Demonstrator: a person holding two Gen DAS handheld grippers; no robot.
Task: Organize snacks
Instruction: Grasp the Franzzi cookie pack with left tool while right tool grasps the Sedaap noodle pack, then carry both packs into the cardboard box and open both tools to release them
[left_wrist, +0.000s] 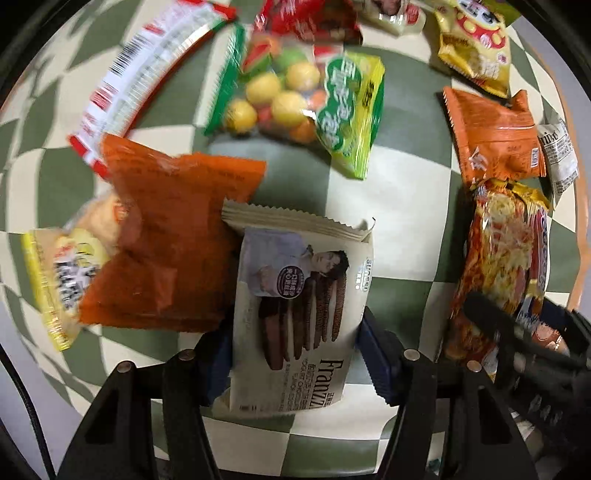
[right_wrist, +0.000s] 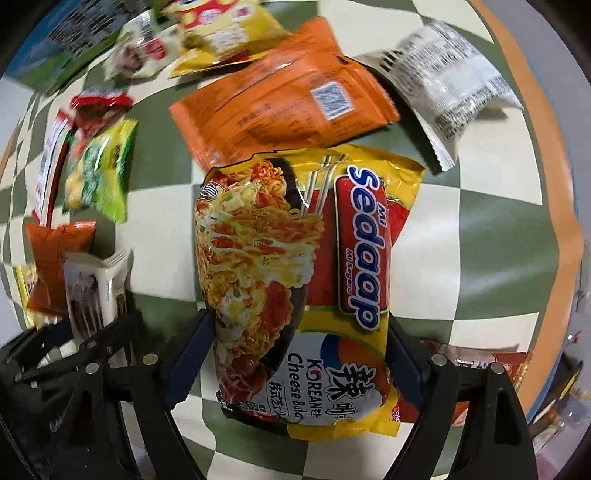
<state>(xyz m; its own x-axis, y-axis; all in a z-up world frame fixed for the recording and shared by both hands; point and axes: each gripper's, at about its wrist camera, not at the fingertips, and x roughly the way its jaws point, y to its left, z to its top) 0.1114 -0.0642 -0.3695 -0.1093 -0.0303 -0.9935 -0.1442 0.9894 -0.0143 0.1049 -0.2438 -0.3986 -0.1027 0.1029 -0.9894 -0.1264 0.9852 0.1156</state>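
The left gripper (left_wrist: 295, 354) was clamped across the cream Franzzi biscuit packet (left_wrist: 299, 295), its blue pads pressing both long sides, over the green-and-cream checked tablecloth (left_wrist: 399, 206). An orange-red packet (left_wrist: 170, 240) lay against the biscuit packet's far side. The right gripper (right_wrist: 299, 354) was clamped on the Sedaap noodle packet (right_wrist: 303, 266), inward of the cloth's orange-bordered edge (right_wrist: 550, 147). An orange pouch (right_wrist: 280, 99) lay just beyond the noodles.
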